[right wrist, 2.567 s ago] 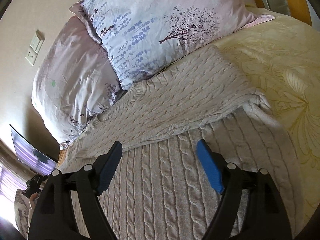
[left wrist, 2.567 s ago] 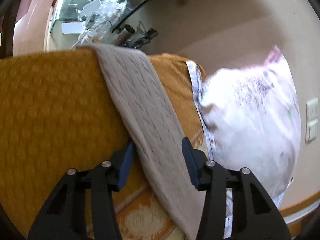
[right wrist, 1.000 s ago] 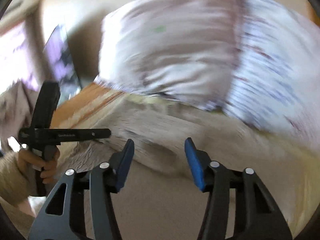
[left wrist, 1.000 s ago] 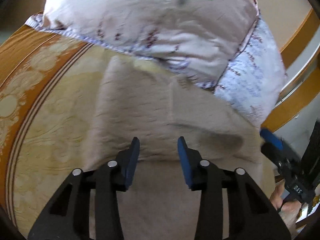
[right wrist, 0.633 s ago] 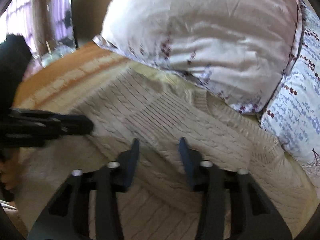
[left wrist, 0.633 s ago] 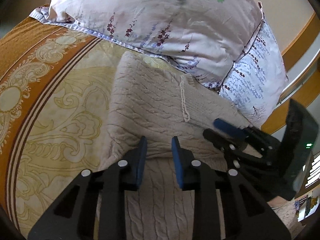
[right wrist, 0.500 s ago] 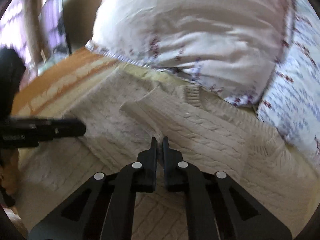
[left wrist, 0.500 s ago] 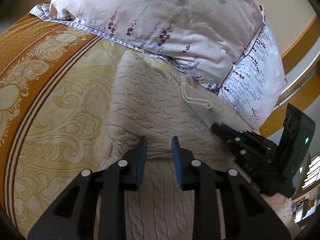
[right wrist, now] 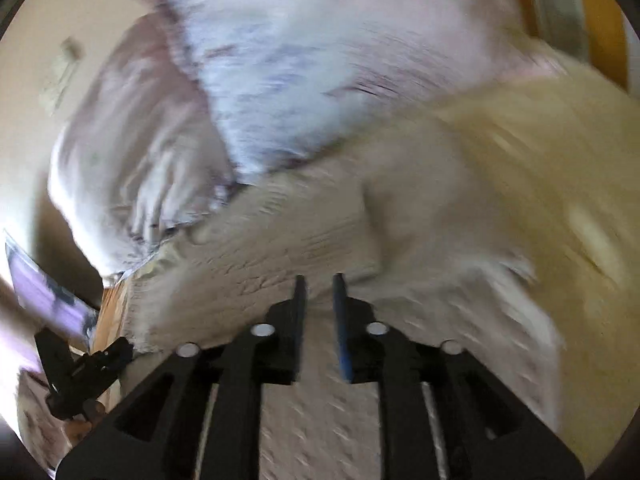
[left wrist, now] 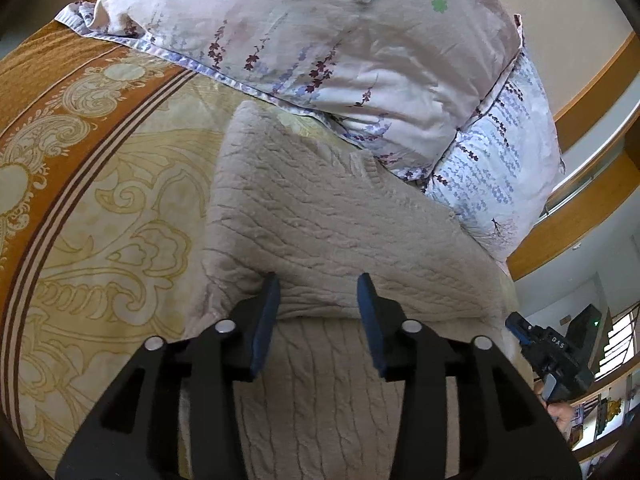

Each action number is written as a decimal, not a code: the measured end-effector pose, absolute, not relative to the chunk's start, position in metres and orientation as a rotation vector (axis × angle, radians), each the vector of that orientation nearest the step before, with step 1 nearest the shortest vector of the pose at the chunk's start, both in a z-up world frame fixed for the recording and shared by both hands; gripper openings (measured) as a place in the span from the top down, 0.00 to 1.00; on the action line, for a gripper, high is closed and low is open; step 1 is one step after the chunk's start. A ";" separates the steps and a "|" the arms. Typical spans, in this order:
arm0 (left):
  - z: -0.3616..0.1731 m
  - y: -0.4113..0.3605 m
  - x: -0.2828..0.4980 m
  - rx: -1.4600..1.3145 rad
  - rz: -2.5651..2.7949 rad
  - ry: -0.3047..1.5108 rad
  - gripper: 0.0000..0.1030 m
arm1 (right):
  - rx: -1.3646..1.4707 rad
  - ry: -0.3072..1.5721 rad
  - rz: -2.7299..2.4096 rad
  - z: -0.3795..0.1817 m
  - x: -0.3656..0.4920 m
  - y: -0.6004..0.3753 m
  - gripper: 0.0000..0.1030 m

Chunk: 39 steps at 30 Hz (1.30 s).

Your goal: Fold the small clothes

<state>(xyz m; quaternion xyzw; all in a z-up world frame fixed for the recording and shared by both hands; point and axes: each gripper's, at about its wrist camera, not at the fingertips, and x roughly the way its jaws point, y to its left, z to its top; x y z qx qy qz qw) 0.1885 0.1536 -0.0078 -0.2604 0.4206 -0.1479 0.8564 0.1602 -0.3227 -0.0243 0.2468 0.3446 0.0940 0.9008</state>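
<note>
Sweater [left wrist: 320,220] beneath left hand-held gripper [left wrist: 318,312]

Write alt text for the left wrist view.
The left gripper, open, hovers over the folded edge of a beige knit sweater lying on a gold patterned bedspread. Two floral pillows lie beyond it, and the right gripper shows at the right edge.

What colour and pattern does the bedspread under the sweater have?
The bedspread is golden yellow with cream scrollwork and an orange-brown striped border, clearest in the left wrist view.
</note>
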 end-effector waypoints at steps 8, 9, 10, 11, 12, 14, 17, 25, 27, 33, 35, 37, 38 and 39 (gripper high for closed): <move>-0.007 0.149 0.189 -0.541 -0.321 0.878 0.49 | 0.600 0.758 0.218 -0.026 0.192 -0.340 0.54; -0.007 0.150 0.189 -0.545 -0.323 0.878 0.49 | 0.603 0.790 0.210 -0.032 0.199 -0.338 0.55; -0.007 0.150 0.189 -0.547 -0.324 0.878 0.49 | 0.603 0.812 0.200 -0.037 0.202 -0.335 0.57; -0.007 0.150 0.189 -0.549 -0.326 0.879 0.49 | 0.603 0.821 0.192 -0.041 0.201 -0.336 0.60; -0.007 0.150 0.189 -0.550 -0.328 0.879 0.49 | 0.596 0.822 0.187 -0.043 0.201 -0.334 0.61; -0.008 0.151 0.189 -0.552 -0.332 0.879 0.49 | 0.571 0.812 0.177 -0.044 0.203 -0.331 0.71; -0.008 0.151 0.189 -0.560 -0.337 0.877 0.47 | 0.569 0.814 0.205 -0.044 0.205 -0.328 0.90; -0.008 0.151 0.189 -0.569 -0.352 0.875 0.44 | 0.444 0.663 0.145 -0.020 0.180 -0.320 0.92; -0.007 0.150 0.189 -0.565 -0.358 0.874 0.42 | 0.434 0.750 0.094 -0.041 0.191 -0.322 0.92; -0.001 0.148 0.179 -0.532 -0.365 0.871 0.39 | 0.407 0.751 0.098 -0.040 0.189 -0.318 0.86; 0.002 0.151 0.169 -0.520 -0.370 0.862 0.39 | 0.441 0.748 0.134 -0.038 0.182 -0.324 0.77; 0.007 0.157 0.154 -0.500 -0.371 0.840 0.39 | 0.463 0.732 0.160 -0.035 0.171 -0.332 0.62; 0.009 0.160 0.147 -0.491 -0.368 0.833 0.38 | 0.466 0.724 0.166 -0.033 0.165 -0.336 0.51; 0.010 0.163 0.140 -0.487 -0.363 0.828 0.38 | 0.471 0.713 0.181 -0.032 0.155 -0.344 0.49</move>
